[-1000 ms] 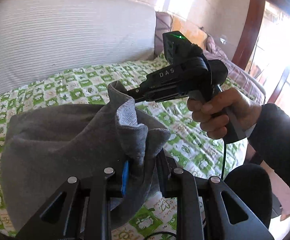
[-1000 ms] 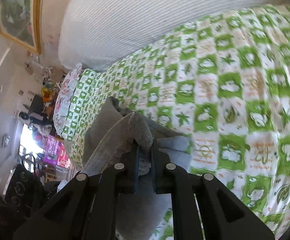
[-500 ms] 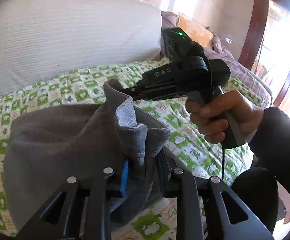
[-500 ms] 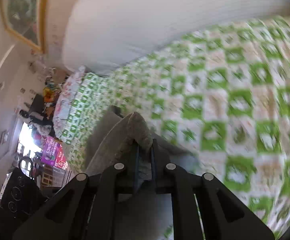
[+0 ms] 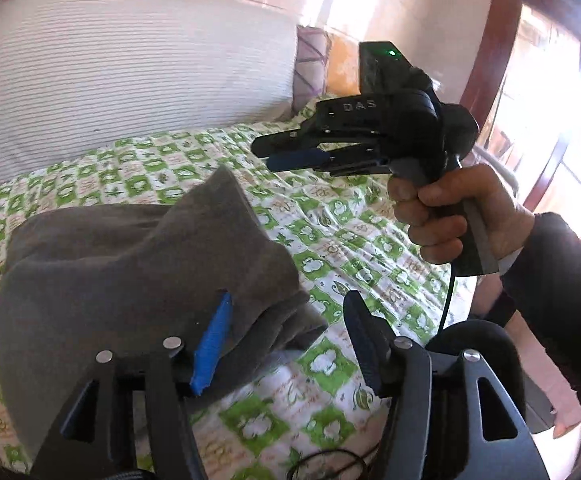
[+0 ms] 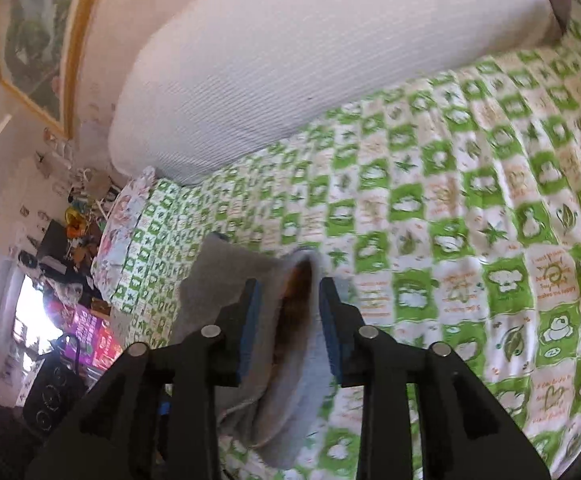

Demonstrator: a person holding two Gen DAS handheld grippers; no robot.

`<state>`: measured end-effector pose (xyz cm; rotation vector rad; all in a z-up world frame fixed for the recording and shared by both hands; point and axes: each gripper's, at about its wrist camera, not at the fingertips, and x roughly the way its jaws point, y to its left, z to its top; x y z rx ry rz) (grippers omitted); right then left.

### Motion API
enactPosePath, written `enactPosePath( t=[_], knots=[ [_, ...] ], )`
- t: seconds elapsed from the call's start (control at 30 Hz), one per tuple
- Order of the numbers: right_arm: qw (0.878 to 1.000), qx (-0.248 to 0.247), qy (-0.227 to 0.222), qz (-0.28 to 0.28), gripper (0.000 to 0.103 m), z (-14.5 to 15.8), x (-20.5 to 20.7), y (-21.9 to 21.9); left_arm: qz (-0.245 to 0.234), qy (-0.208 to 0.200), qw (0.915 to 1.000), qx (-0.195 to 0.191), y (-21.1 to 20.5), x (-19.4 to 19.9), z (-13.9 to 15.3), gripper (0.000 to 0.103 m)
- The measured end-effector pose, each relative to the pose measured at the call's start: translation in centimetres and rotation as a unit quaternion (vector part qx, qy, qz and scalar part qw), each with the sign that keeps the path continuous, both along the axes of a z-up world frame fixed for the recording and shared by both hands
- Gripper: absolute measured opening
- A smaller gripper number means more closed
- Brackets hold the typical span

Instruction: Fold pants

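Grey pants point(image 5: 130, 272) lie folded in a heap on the bed, left of centre in the left wrist view. My left gripper point(image 5: 286, 340) hangs just over their near corner with its jaws opening. The cloth brushes the blue pad point(image 5: 210, 344) but is not pinched. My right gripper point(image 5: 274, 156), held by a hand point(image 5: 442, 216), floats above and beyond the pants, jaws opening, nothing between them. In the right wrist view the right gripper point(image 6: 288, 296) looks down on a loose, blurred fold of the pants point(image 6: 218, 272) that shows in the gap without being pressed.
A green-and-white checked sheet point(image 5: 350, 240) covers the bed. A big white ribbed cushion point(image 5: 110, 80) stands along its far side. A black round seat point(image 5: 478, 344) sits by the bed's near edge. A floral pillow point(image 6: 122, 220) and room clutter lie beyond the bed's end.
Both grippers were shut on a raised fold of the pants. Both jaws have now parted, the fold has dropped onto the heap, and the right gripper has risen clear of the cloth.
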<state>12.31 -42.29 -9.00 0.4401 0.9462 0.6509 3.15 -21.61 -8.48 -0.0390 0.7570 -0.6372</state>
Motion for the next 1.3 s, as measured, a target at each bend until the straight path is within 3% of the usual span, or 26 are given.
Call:
enactPosePath(
  t=[0.17,0.27,0.33,0.4,0.47,0.6,0.67,0.8,0.87,0.93,0.97,1.07,1.2,1.3],
  knots=[
    [1.0,-0.029,-0.002,0.006,0.041,1.2,-0.8,2.9,0.027,-0.014,0.9995,-0.01,4.8,0.7,1.7,0.06],
    [1.0,-0.024,0.001,0.003,0.041,1.2,-3.1,4.2,0.039,-0.029,0.9987,0.013,8.2,3.7,3.2,0.063],
    [0.998,-0.055,-0.013,-0.014,0.041,0.9,-5.8,4.8,0.035,-0.022,0.9989,0.02,10.3,6.3,3.6,0.065],
    [0.997,-0.07,-0.016,-0.032,0.041,0.5,-7.9,4.8,0.016,-0.005,0.9996,0.021,11.4,9.0,3.9,0.065],
    [0.996,-0.069,-0.011,-0.048,0.041,-0.2,-9.5,4.9,-0.056,0.022,0.998,0.019,10.3,11.5,3.9,0.065],
    [0.994,-0.07,-0.022,-0.081,0.041,-0.5,-11.5,5.7,-0.201,0.071,0.9743,0.074,4.5,16.1,2.9,0.066],
    [0.993,-0.071,-0.025,-0.096,0.041,-0.5,-11.6,6.3,-0.226,0.081,0.9646,0.11,1.8,18.6,2.1,0.066],
    [0.989,-0.104,-0.007,-0.108,0.041,-1.8,-11.0,8.0,-0.289,0.135,0.9334,0.165,-2.2,22.5,-0.8,0.066],
    [0.986,-0.118,0.003,-0.115,0.041,-3.0,-10.9,8.4,-0.297,0.149,0.9228,0.195,-3.1,23.1,-2.6,0.066],
    [0.988,-0.101,0.007,-0.12,0.035,-3.9,-10.8,8.0,-0.309,0.171,0.9112,0.213,-3.4,23.7,-4.1,0.066],
    [0.989,-0.09,0.008,-0.121,0.019,-4.2,-10.9,7.7,-0.312,0.174,0.9085,0.217,-3.6,23.6,-4.6,0.066],
    [0.99,-0.054,0.024,-0.129,0.013,-4.9,-11.4,5.9,-0.342,0.187,0.8965,0.211,-5.1,22.8,-5.3,0.066],
    [0.988,-0.033,0.024,-0.151,0.012,-4.2,-12.8,4.1,-0.387,0.173,0.8821,0.206,-7.9,20.9,-4.5,0.044],
    [0.985,-0.036,0.045,-0.162,0.012,-5.5,-12.8,3.7,-0.382,0.17,0.8819,0.217,-9.2,20.6,-5.8,0.028]
  ],
)
